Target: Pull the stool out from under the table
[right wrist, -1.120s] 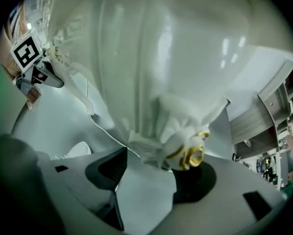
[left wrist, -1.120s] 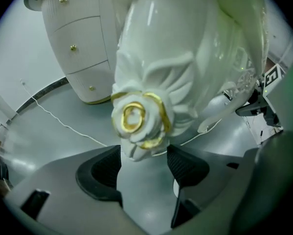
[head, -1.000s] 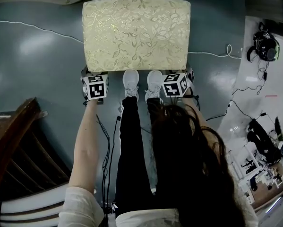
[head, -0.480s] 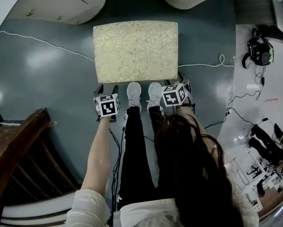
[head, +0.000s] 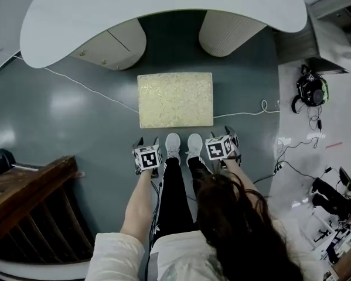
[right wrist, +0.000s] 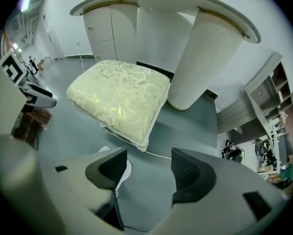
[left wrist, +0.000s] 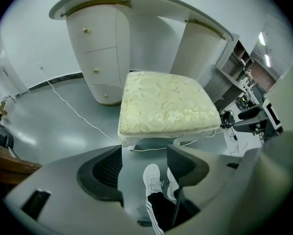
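Near: our left gripper [head: 147, 142] and right gripper [head: 221, 133] flank our white shoes [head: 183, 144], jaws apart and empty | Middle: the stool [head: 175, 99], cream floral cushion, stands on the grey floor [head: 64, 110] just beyond the shoes, touching neither gripper | Far: the white table [head: 163, 16]; the stool sits out from under it.

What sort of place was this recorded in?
Likely a lab or studio staged with home furniture: a white vanity table and a brocade-cushioned stool stand on a glossy grey floor, while a loose cable and a headset lie nearby.
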Available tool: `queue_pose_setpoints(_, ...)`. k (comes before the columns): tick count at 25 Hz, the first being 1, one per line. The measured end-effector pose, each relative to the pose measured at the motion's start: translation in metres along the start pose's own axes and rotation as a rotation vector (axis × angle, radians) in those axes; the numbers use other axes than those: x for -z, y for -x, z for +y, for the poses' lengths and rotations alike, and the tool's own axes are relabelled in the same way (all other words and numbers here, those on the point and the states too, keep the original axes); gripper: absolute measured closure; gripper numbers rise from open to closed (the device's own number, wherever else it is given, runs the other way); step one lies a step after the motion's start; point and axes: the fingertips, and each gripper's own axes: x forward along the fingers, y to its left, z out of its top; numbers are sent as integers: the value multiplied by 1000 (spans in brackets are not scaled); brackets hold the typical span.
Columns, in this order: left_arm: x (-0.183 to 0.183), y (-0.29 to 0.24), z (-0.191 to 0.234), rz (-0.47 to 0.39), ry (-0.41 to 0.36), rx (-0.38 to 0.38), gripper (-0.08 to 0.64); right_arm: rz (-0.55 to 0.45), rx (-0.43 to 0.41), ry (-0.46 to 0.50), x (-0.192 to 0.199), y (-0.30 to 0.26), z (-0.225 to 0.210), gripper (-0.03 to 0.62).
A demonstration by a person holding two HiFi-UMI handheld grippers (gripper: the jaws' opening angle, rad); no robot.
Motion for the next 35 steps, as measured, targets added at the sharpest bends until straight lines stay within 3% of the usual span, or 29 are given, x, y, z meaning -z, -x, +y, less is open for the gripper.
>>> queue_pose_setpoints(4,-13,62,-19,-20,11,11,287,-28,5,1,-16,68,-10,307)
queue_pose_setpoints(8,-32,117,-32,-16,-79,20,287,-58,-9,16,-36,130,-14,308)
queue_pose_setpoints(10,-56,141,-31,-51,-88,4,287,-104,-2,18,-58,160,-22,308)
queue_pose_setpoints(16,-174,212,-33,-385,-3,11,287,-306,17,16,-129,239,-50,307)
queue_pose_setpoints(19,-238,256,-58,-561,-23,46,287,-478,37,16,-169,282,-73,307)
queue_pose_setpoints(23,-302,334,-95,-788,-97,73,287,-739,42,-114,-213,350,-99,308)
queue_pose_setpoints(27,-334,417,-147,-998,-175,102,287,-962,63,-209,-231,426,-127,307)
queue_pose_setpoints(30,-343,467,-171,-1114,-219,103,288,-1135,60,-226,-238,485,-137,324)
queue_pose_setpoints(32,-342,493,-178,-1177,-213,116,296,-1223,66,-232,-236,514,-136,421)
queue_pose_setpoints(35,-330,521,-183,-1248,-192,112,367,-1294,31,-228,-229,538,-123,491)
